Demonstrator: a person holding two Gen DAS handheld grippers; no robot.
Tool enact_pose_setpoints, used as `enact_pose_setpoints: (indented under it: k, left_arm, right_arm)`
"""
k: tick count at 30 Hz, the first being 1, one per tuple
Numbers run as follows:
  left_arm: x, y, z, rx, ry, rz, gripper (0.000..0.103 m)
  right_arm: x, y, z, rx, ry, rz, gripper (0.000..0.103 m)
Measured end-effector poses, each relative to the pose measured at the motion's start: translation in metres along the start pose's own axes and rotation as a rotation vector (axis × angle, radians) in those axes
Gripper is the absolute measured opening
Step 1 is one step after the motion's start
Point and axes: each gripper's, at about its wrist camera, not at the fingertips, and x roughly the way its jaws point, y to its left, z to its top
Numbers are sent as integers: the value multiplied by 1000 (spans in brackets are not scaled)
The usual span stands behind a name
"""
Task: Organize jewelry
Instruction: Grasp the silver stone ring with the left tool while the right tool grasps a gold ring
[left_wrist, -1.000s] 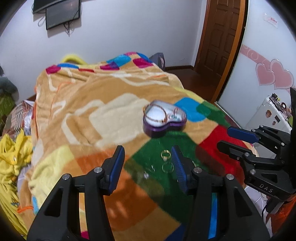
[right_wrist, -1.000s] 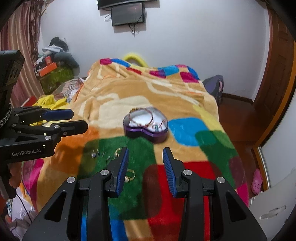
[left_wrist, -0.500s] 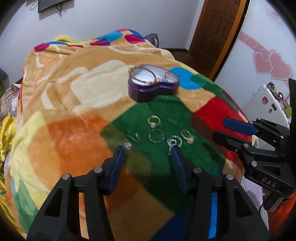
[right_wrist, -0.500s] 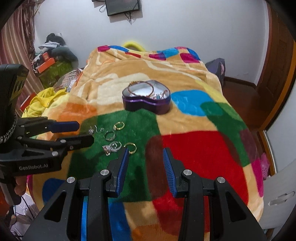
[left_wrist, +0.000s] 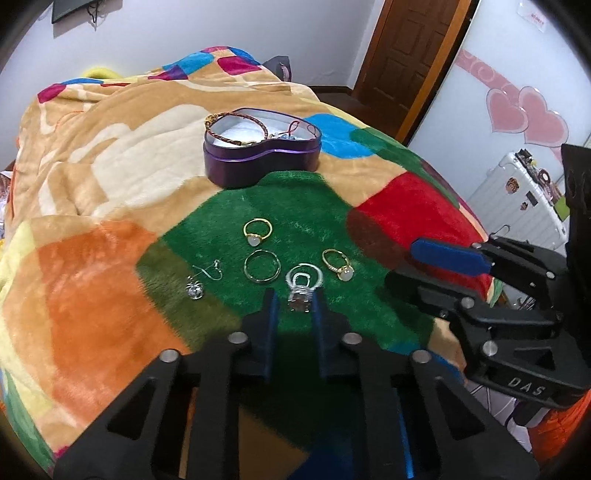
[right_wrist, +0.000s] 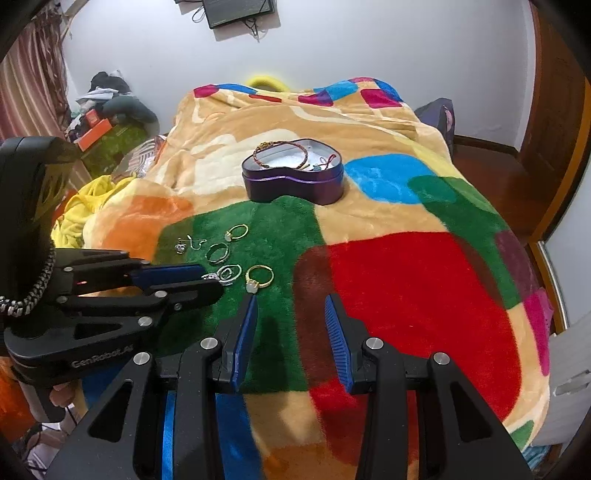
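Observation:
A purple heart-shaped tin (left_wrist: 260, 155) stands open on the blanket with a braided bracelet inside; it also shows in the right wrist view (right_wrist: 293, 179). Several rings and an earring (left_wrist: 201, 282) lie on the green patch: a silver stone ring (left_wrist: 301, 286), a plain ring (left_wrist: 262, 266), and two gold rings (left_wrist: 257, 230) (left_wrist: 338, 264). My left gripper (left_wrist: 294, 301) has narrowed around the silver ring's stone, its fingers on both sides of it on the blanket. My right gripper (right_wrist: 290, 308) is open and empty, just right of the rings.
The colourful blanket (right_wrist: 406, 288) covers a bed. A wooden door (left_wrist: 413, 55) and a white suitcase (left_wrist: 517, 195) stand to the right. Clothes and boxes (right_wrist: 107, 110) pile up at the left wall. A screen (right_wrist: 240, 11) hangs on the far wall.
Both grippers have come down and closer to the rings. My left gripper has narrowed its jaws around the silver stone ring. The right gripper stays open.

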Motion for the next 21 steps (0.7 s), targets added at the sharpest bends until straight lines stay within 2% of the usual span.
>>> enact_pose_setpoints:
  k: [8,17,21]
  left_arm:
    - [-11,6,1,-12,-37,-4,11]
    - [-19,10,3,-17,-64,15,11]
    - [-21,9,4,-14,-68,24,11]
  right_arm:
    - [17,8,3,-20,25,54,34]
    - [33,15,8,-39,33,65,16]
    - [33,14,9,-34,20,57,15]
